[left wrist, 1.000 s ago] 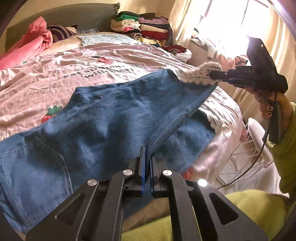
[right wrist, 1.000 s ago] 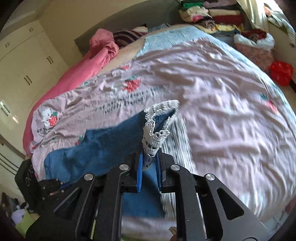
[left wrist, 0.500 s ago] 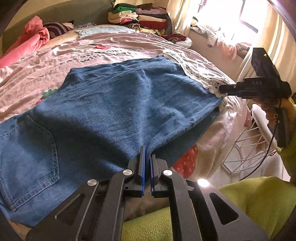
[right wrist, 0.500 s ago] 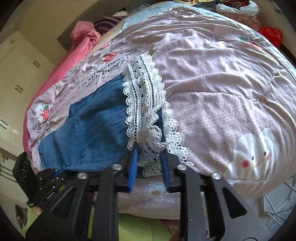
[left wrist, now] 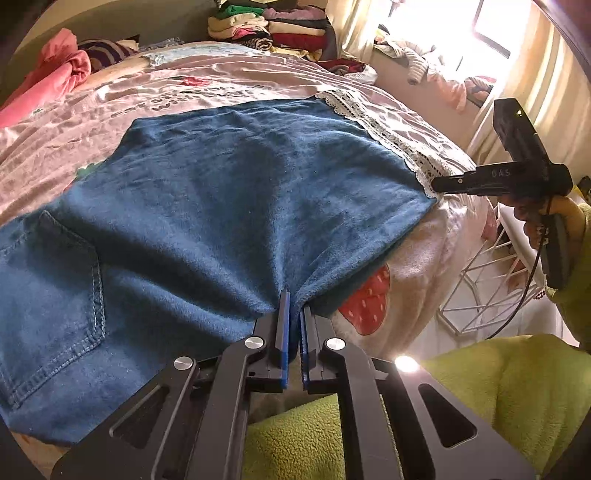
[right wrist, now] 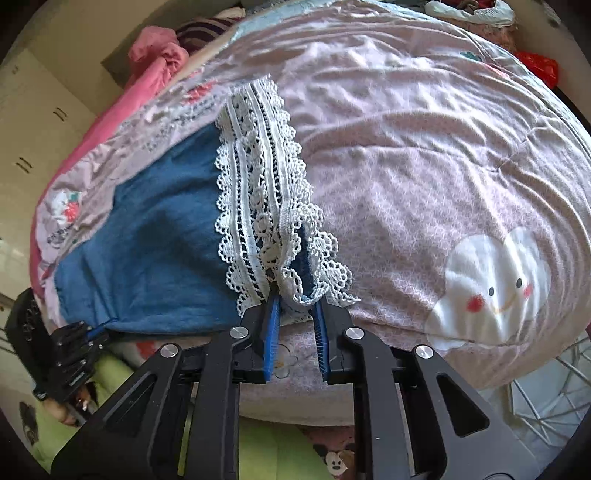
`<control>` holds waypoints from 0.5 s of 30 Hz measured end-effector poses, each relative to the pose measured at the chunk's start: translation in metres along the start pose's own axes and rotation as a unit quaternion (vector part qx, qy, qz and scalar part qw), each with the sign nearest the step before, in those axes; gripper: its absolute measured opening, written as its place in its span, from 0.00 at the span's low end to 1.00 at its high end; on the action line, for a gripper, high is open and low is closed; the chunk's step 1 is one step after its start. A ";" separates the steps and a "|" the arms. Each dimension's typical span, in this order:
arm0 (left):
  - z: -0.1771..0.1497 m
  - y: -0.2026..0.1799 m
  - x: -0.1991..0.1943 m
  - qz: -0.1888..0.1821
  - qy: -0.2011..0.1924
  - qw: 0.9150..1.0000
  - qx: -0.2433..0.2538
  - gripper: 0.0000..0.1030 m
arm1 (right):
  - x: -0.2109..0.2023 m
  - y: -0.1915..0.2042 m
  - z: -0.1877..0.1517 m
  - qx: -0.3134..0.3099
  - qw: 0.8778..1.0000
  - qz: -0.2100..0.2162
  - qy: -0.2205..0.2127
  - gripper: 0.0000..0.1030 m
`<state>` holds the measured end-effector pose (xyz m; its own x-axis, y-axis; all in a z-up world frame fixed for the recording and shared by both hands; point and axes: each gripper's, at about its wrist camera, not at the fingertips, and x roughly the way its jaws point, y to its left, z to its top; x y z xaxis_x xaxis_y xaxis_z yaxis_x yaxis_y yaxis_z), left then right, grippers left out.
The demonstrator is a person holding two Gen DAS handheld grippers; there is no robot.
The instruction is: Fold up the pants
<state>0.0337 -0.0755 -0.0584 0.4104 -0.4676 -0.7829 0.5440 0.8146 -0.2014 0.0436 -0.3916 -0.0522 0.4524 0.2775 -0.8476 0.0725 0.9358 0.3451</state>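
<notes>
1. The left gripper [left wrist: 294, 295] is pinching the near edge of the blue denim pants [left wrist: 229, 192]; its blue pads [left wrist: 283, 325] are standing almost together, with a fold of the denim squeezed between them.
2. The right gripper [right wrist: 295, 299] is closing its jaws at this moment, and the white lace hem [right wrist: 262, 192] of the pants is lying between them. A clear gap is showing between the pads, and the lace is hanging loosely in it, so the pads are not pressing on it.
3. In the left wrist view, the right gripper [left wrist: 437, 183] is sitting at the far right corner of the pants, right at the lace hem [left wrist: 384, 133]. A hand [left wrist: 543, 218] in a yellow-green sleeve [left wrist: 576, 280] is holding its handle.
4. The pants are lying flat across the near side of the bed, folded over, with a back pocket [left wrist: 55, 280] showing on the left and the lace hem on the right.
5. Under the pants, the pink quilt [right wrist: 424, 140] with strawberry prints and a white smiling cloud [right wrist: 491, 288] is covering the bed.
6. Farther away, a pink blanket [left wrist: 55, 70] is bunching at the head of the bed, and a stack of folded clothes [left wrist: 269, 26] is standing at the far corner.
7. To the right of the bed, a white wire rack [left wrist: 487, 288] is standing on the floor, and bright light is coming through the window [left wrist: 495, 33].
</notes>
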 end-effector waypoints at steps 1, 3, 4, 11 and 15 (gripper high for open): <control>-0.001 0.001 -0.002 -0.004 -0.003 1.000 -0.003 0.07 | -0.003 0.002 0.001 -0.003 1.000 -0.004 -0.001 0.19; -0.002 0.002 -0.006 -0.009 -0.006 1.000 -0.009 0.18 | -0.015 0.004 0.004 -0.006 0.999 -0.029 -0.015 0.34; -0.005 0.004 -0.010 -0.015 -0.009 1.000 -0.017 0.33 | -0.023 0.003 0.006 -0.007 0.999 -0.041 -0.028 0.35; -0.018 0.029 -0.074 0.009 -0.088 0.992 -0.089 0.66 | -0.037 0.036 0.016 -0.081 0.994 -0.034 -0.068 0.48; -0.032 0.068 -0.121 0.085 -0.137 0.972 -0.169 0.88 | -0.015 0.073 0.016 -0.148 0.988 -0.012 -0.054 0.49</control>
<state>-0.0028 0.0474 0.0037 0.6774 -0.3527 -0.6455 0.1985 0.9326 -0.3013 0.0564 -0.3306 -0.0081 0.5465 0.2441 -0.8011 -0.1704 0.9690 0.1790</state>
